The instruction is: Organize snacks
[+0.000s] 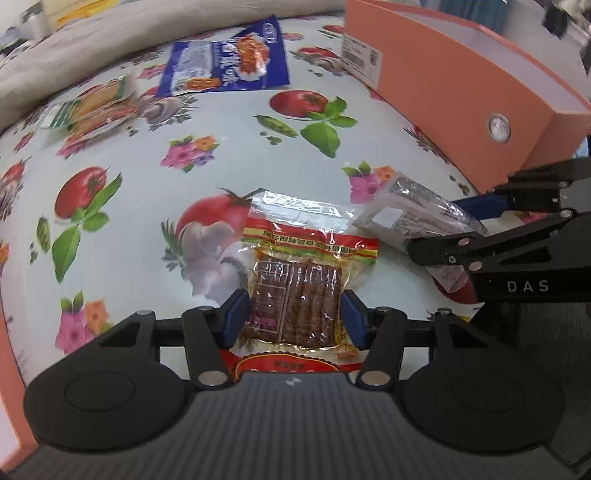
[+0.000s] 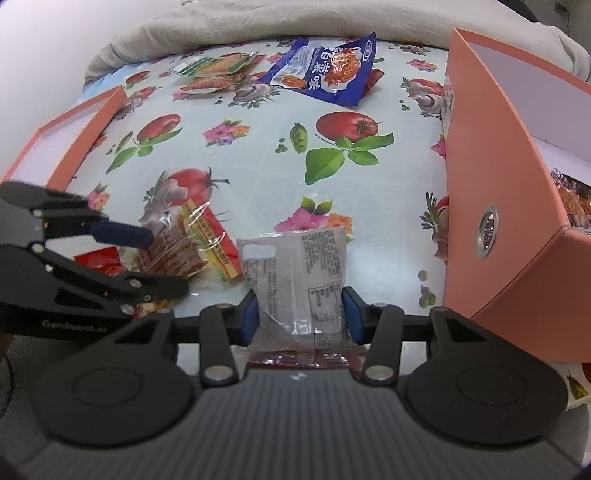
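Both pairs of jaws are closed on packets. By the left gripper (image 1: 293, 317) a red packet (image 1: 295, 295) of brown strips is clamped between the blue pads (image 1: 236, 317), and its far end is seen lying on the flowered cloth (image 1: 229, 129). By the right gripper (image 2: 300, 314) a grey packet (image 2: 299, 273) with printed labels is grasped in the same way, just beside the red one.

At the left edge of the right wrist view, an orange lid (image 2: 74, 136) is seen on the cloth. At the far side, two green packets (image 2: 210, 72) are placed near the beige fabric (image 2: 258, 22), and to their right a blue packet (image 2: 325, 70) is laid, with a red corner shown under it. At the right, an orange box (image 2: 495, 173) with a metal eyelet (image 2: 487, 229) is stood, and some snacks (image 2: 570, 199) can be seen inside it. The grey packet is held near this box, apart from its wall.
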A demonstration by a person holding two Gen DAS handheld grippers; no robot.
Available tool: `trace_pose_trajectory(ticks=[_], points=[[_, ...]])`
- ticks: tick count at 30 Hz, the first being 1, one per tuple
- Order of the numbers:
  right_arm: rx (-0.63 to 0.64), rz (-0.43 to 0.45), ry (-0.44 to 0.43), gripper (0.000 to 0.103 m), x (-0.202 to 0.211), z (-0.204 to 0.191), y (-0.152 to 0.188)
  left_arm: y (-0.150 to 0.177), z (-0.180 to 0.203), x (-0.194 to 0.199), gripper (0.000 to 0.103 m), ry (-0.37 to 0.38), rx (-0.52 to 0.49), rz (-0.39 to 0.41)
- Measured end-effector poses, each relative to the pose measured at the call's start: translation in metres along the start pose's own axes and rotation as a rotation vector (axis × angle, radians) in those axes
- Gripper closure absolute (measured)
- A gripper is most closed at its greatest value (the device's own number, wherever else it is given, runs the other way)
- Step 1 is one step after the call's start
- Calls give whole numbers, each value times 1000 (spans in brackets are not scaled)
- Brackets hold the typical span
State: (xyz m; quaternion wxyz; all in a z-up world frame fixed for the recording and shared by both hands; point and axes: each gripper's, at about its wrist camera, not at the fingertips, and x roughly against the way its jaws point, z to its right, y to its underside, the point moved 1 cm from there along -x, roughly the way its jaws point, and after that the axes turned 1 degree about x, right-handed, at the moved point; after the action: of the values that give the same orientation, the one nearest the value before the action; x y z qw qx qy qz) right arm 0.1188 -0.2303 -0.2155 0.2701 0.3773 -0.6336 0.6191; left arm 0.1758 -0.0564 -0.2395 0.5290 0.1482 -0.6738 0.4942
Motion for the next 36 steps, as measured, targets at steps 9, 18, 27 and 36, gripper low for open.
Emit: trace_pose_trajectory(ticks=[9,18,27,36], points=[[-19,20,9,56,6,1,-3,8,-6,10,45,-19,169,52],[-22,57,15,56,15,-1,-9,3,-18,23,45,-41,285,99],[-31,106,28,56,31,-2,-22,-17,-28,49,45,-35,395,173],[-40,204,41,56,65,5,-50,-52,-16,80,45,-42,390,230]])
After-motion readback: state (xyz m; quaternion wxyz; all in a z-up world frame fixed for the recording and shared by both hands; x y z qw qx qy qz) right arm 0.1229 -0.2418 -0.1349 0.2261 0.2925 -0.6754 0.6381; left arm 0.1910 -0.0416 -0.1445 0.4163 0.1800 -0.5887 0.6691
